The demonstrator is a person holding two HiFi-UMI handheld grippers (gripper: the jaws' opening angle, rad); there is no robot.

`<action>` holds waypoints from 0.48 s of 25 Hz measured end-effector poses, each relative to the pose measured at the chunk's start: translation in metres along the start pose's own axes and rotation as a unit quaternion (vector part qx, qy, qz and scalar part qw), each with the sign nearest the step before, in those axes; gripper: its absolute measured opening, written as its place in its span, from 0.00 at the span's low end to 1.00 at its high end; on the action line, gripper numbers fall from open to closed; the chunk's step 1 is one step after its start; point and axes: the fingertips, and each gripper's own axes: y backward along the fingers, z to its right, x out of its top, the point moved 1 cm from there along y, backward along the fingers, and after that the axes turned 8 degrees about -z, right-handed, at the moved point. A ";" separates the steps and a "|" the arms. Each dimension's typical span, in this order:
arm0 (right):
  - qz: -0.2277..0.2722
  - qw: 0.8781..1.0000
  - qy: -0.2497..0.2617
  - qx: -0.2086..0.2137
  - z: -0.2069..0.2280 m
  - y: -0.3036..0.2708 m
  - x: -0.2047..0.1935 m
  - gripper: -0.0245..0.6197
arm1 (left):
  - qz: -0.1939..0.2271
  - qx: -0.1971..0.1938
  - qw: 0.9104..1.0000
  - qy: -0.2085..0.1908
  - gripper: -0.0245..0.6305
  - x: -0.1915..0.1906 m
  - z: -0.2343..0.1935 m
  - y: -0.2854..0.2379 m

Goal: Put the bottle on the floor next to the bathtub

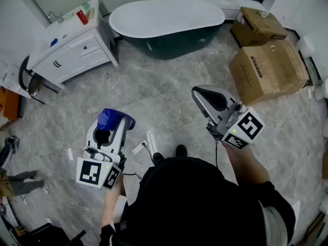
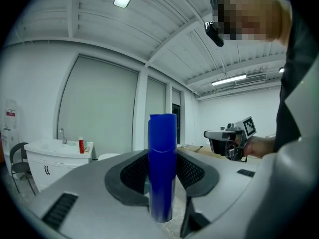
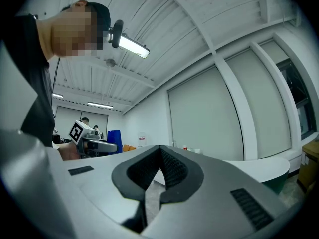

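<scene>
A: Which step is in hand?

B: Transport. Far across the grey marbled floor (image 1: 154,88) stands the dark-green, white-lined bathtub (image 1: 169,24). The tall blue plastic bottle (image 2: 162,158) is upright at near left, well apart from the tub, clamped between the left gripper (image 1: 109,128) jaws. The right gripper (image 3: 160,156) jaws are closed and empty.

A: Next move?

B: Probably carry it tubward, lower it until the base seats, then release.

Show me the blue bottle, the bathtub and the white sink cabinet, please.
blue bottle (image 2: 162,173): left gripper view, the middle of its body.
bathtub (image 1: 169,44): head view, its dark outer wall.
white sink cabinet (image 1: 77,53): head view, its front with the drawers.
</scene>
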 end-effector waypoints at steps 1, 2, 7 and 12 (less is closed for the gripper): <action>0.001 1.000 -0.001 -0.001 0.003 0.005 0.000 0.08 | 0.000 0.000 1.000 -0.001 0.29 0.001 0.004 -0.003; 0.003 1.000 -0.003 -0.001 0.007 0.010 0.000 0.08 | 0.001 -0.001 1.000 -0.002 0.29 0.002 0.009 -0.006; 0.009 1.000 -0.010 0.005 0.023 0.040 -0.004 0.08 | 0.002 0.004 1.000 -0.005 0.29 0.006 0.035 -0.021; 0.005 1.000 -0.023 0.012 0.032 0.056 -0.013 0.08 | 0.000 0.007 1.000 -0.001 0.29 0.005 0.051 -0.031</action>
